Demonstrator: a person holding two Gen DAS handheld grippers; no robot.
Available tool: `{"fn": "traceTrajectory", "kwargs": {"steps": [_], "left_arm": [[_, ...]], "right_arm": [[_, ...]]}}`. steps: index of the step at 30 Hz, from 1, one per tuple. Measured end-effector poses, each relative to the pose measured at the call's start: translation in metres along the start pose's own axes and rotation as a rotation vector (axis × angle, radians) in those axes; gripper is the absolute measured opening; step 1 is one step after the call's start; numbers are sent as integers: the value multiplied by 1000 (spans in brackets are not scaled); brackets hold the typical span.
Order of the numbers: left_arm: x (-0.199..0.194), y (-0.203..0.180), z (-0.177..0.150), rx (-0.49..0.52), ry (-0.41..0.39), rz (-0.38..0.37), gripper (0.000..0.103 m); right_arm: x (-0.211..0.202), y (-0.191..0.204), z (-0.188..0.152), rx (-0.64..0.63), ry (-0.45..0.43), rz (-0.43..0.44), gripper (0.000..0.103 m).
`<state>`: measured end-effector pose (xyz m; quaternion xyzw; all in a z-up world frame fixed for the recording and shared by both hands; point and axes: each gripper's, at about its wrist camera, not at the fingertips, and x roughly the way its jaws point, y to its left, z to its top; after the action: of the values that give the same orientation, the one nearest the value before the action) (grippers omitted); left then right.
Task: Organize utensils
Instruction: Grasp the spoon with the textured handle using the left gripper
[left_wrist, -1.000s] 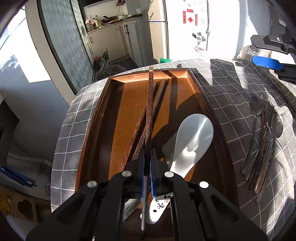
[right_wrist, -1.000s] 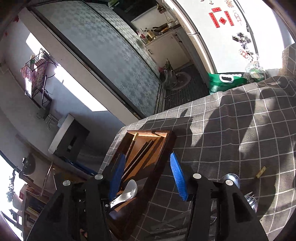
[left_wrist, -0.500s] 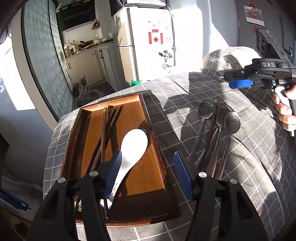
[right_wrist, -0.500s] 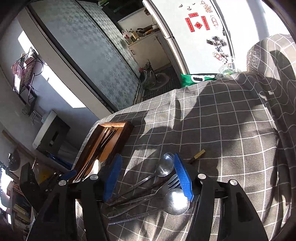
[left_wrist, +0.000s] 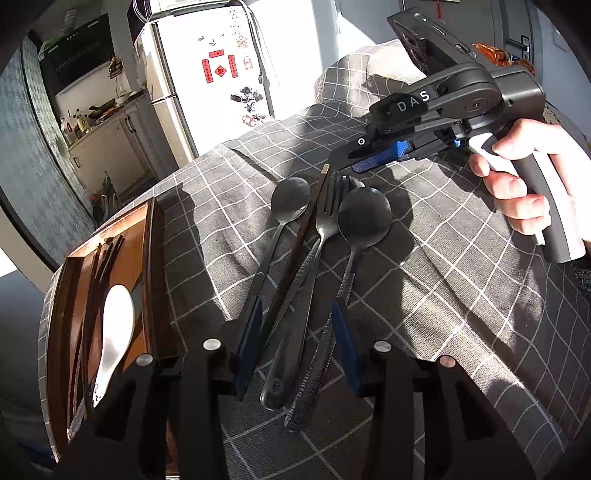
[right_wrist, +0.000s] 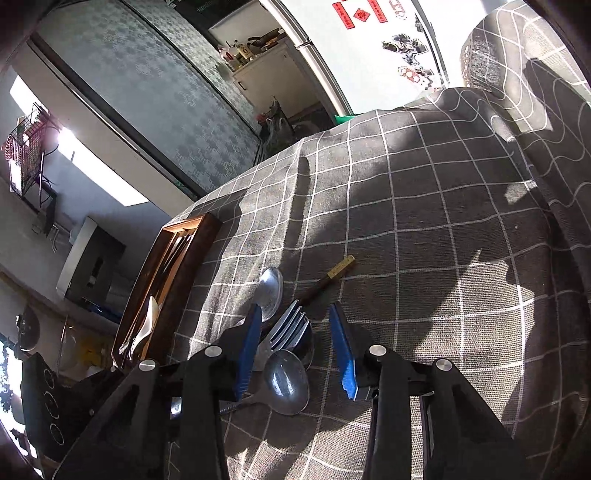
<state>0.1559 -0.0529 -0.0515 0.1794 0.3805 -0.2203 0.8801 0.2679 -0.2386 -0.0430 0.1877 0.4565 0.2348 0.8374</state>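
Observation:
A bundle of metal utensils lies on the grey checked cloth: a small spoon (left_wrist: 290, 201), a dark chopstick (left_wrist: 295, 251), a fork (left_wrist: 325, 221) and a larger spoon (left_wrist: 364, 216). My left gripper (left_wrist: 295, 332) is open, its blue pads on either side of the handles. My right gripper (right_wrist: 299, 343) is open over the fork (right_wrist: 288, 326) and the larger spoon (right_wrist: 286, 382); it also shows in the left wrist view (left_wrist: 369, 160) just beyond the utensil heads. A wooden tray (left_wrist: 151, 258) on the left holds chopsticks (left_wrist: 105, 254) and a white spoon (left_wrist: 114, 325).
The tray (right_wrist: 184, 258) sits near the table's left edge. The cloth (right_wrist: 424, 229) runs wide to the right and rises over a hump at the far right. A fridge (left_wrist: 207, 74) and kitchen cabinets stand beyond the table.
My left gripper let go of the chopstick in the tray, opened and swung right over the utensil bundle. My right gripper moved down and closer over the utensil heads.

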Motion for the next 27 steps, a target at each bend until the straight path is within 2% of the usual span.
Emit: {"fn": "traceTrajectory", "kwargs": {"steps": [2,5,10,15,19,24,26,27], "left_arm": [[2,1,0,-1,5,-5,45],[5,4,0,-12,8,-9,45],[11,3,-3,-20,19,-16,45],[7,3,-2,-30,4,-37,45],[-1,-6,-2,2,-11,-52,47],[3,-10,-2,-9,2,-73,47],[3,-10,-3,-10,6,-72,47],[3,-11,-4,-10,7,-72,47]], "right_arm": [[1,0,0,-12,-8,5,28],[6,-1,3,-16,-6,5,28],[10,0,1,-27,1,17,19],[2,-3,-4,-40,27,-1,19],[-11,-4,-18,-60,57,-11,18],[-3,0,-33,-90,83,-36,18],[-3,2,-34,-94,72,-35,13],[-5,4,-34,-96,64,-28,6]]}}
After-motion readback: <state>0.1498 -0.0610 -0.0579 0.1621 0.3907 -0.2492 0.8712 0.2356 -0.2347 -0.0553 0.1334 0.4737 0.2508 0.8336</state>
